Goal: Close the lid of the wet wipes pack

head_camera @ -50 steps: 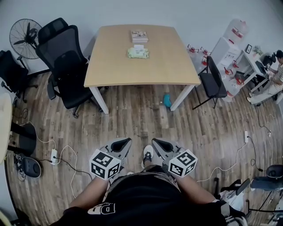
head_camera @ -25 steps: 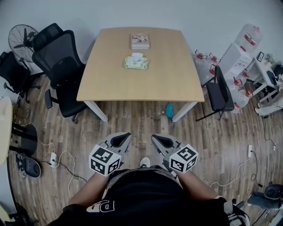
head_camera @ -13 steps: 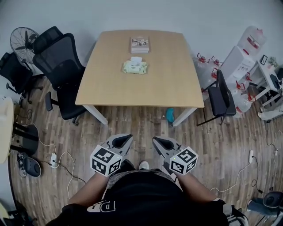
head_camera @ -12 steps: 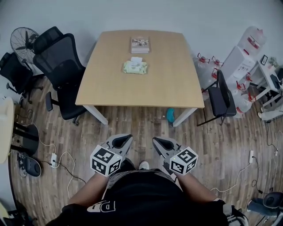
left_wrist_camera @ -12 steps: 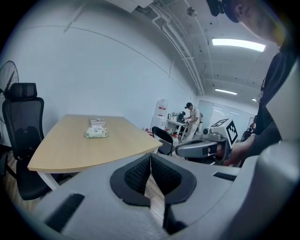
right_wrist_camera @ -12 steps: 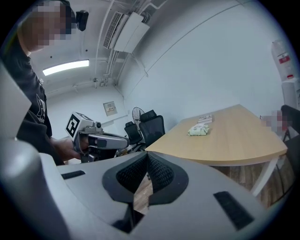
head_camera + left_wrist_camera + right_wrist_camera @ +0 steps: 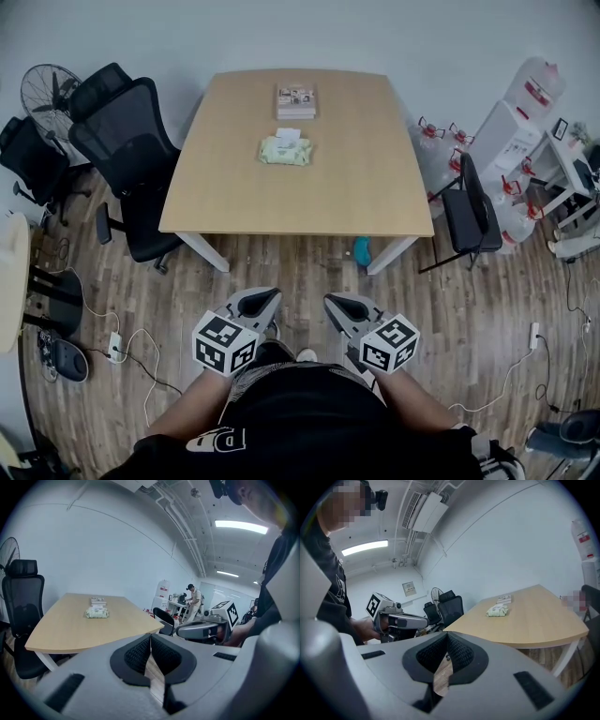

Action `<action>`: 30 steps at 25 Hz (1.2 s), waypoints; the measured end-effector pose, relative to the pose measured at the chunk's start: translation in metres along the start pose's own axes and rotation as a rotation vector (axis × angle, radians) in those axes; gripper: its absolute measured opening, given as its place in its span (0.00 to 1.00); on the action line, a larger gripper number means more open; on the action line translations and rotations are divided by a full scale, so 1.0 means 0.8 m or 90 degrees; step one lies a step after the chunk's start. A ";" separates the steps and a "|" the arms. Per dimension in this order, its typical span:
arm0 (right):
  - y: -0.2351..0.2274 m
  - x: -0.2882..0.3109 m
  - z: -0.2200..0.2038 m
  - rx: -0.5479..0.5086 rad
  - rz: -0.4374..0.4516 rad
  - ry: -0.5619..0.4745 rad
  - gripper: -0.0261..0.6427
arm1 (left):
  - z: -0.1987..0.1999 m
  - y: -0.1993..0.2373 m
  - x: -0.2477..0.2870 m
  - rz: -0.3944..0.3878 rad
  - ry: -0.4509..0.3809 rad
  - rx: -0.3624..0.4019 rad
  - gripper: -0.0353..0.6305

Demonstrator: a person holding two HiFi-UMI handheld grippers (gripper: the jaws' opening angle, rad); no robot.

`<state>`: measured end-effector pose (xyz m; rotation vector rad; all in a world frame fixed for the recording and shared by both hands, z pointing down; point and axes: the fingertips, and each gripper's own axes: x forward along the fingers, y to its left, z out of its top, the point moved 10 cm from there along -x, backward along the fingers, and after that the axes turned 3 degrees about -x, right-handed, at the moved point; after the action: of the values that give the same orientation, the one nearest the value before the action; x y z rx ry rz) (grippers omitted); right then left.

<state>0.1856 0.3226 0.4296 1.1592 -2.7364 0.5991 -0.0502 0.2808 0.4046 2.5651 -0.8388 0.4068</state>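
Observation:
The pale green wet wipes pack [image 7: 285, 151] lies on the far half of the wooden table [image 7: 356, 187], with a white flap raised at its far edge. It looks small and distant in the left gripper view [image 7: 97, 613] and the right gripper view [image 7: 497, 611]. Both grippers are held close to the person's body, over the floor and well short of the table. My left gripper [image 7: 261, 301] is shut with nothing in it, its pads touching [image 7: 150, 638]. My right gripper [image 7: 339, 305] is also shut and empty [image 7: 446, 638].
A flat box or book [image 7: 295, 101] lies beyond the pack. Black office chairs [image 7: 131, 155] and a fan [image 7: 52, 89] stand left of the table. A black chair [image 7: 469, 202] and water bottles stand right. A teal object [image 7: 361, 249] lies under the table. Cables cross the floor.
The table has come slightly nearer and lower in the head view as the person steps toward it. Both grippers stay shut in front of the body.

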 end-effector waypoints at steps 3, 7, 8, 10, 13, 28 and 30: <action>-0.003 0.006 -0.001 0.005 -0.005 0.000 0.05 | 0.004 0.006 0.007 -0.009 0.000 0.001 0.08; -0.006 0.016 -0.004 0.012 -0.005 0.010 0.05 | 0.007 0.019 0.014 -0.008 -0.001 -0.001 0.08; -0.008 0.020 -0.005 0.014 -0.005 0.013 0.05 | 0.008 0.024 0.015 -0.006 -0.002 -0.002 0.08; -0.011 0.028 -0.006 0.016 -0.004 0.019 0.05 | 0.008 0.031 0.016 -0.003 -0.003 0.000 0.08; -0.016 0.043 -0.002 0.014 0.000 0.024 0.05 | 0.007 0.045 0.017 0.002 0.001 0.003 0.08; -0.083 0.156 0.063 0.008 -0.025 0.039 0.05 | 0.075 0.181 0.065 -0.005 -0.001 -0.010 0.08; -0.093 0.175 0.075 0.007 -0.030 0.039 0.05 | 0.088 0.201 0.073 -0.012 -0.001 -0.008 0.08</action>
<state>0.1429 0.1588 0.4332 1.1844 -2.6499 0.6334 -0.0933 0.1010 0.4129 2.5606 -0.8138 0.3935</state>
